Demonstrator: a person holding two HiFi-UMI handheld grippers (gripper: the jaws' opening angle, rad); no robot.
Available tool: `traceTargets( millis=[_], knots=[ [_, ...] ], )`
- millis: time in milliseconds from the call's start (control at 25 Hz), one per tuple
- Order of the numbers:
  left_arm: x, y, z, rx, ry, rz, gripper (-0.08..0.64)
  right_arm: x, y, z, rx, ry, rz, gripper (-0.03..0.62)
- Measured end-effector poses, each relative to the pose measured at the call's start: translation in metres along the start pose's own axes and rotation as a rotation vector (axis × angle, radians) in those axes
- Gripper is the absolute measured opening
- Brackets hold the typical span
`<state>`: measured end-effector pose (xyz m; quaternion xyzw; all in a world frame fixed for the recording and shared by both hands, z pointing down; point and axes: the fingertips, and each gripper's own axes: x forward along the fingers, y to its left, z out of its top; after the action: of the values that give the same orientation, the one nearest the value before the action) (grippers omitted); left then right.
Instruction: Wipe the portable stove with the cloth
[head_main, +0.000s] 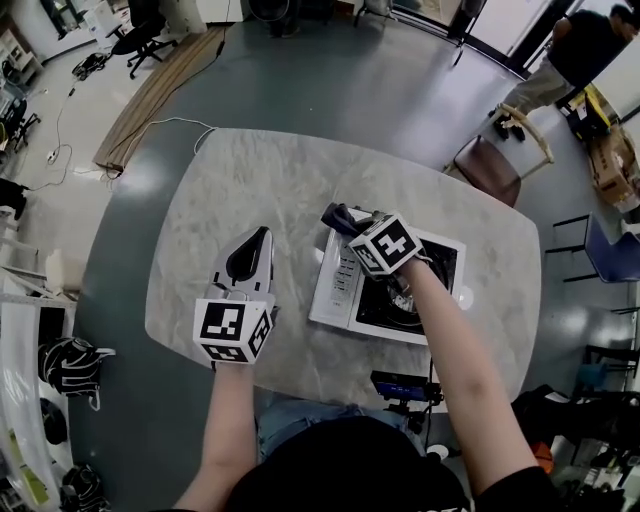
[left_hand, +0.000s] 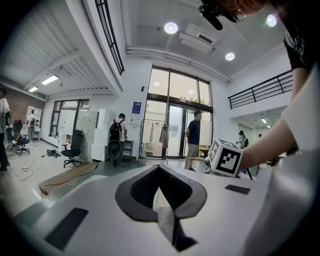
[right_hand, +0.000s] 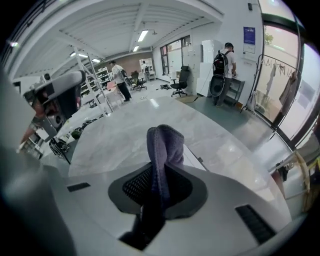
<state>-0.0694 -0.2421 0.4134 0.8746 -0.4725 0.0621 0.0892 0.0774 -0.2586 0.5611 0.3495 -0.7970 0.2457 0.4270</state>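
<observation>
The right hand-held gripper (head_main: 347, 222) pinched a bunched dark cloth (right_hand: 164, 142), which stood up from between its jaws, over the far-left corner of the white portable stove (head_main: 337, 292). The stove sat on the marble counter (head_main: 260, 180). The left hand-held gripper (head_main: 255, 250) was pressed together, with nothing in it, above bare counter just left of the stove.

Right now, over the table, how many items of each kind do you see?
Portable stove: 1
Cloth: 1
Grippers: 2, left gripper shut and empty, right gripper clamped on the cloth
Total: 4
</observation>
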Motion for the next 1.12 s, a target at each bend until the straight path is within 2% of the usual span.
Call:
traceTargets(
  millis=[320, 520, 920, 1120],
  knots=[
    [-0.011, -0.016, 0.01, 0.02, -0.027, -0.044, 0.011, -0.009, 0.046, -0.023, -0.079, 0.031, 0.033, 0.069],
    [-0.02, -0.023, 0.012, 0.032, -0.032, -0.075, 0.011, -0.013, 0.083, -0.037, -0.177, 0.057, 0.052, 0.069],
    [-0.029, -0.022, 0.019, 0.045, -0.052, -0.102, 0.011, -0.022, 0.153, -0.058, -0.303, 0.153, 0.222, 0.069],
    [-0.03, -0.024, 0.021, 0.055, -0.056, -0.114, 0.011, -0.023, 0.167, -0.067, -0.365, 0.189, 0.262, 0.069]
  ],
)
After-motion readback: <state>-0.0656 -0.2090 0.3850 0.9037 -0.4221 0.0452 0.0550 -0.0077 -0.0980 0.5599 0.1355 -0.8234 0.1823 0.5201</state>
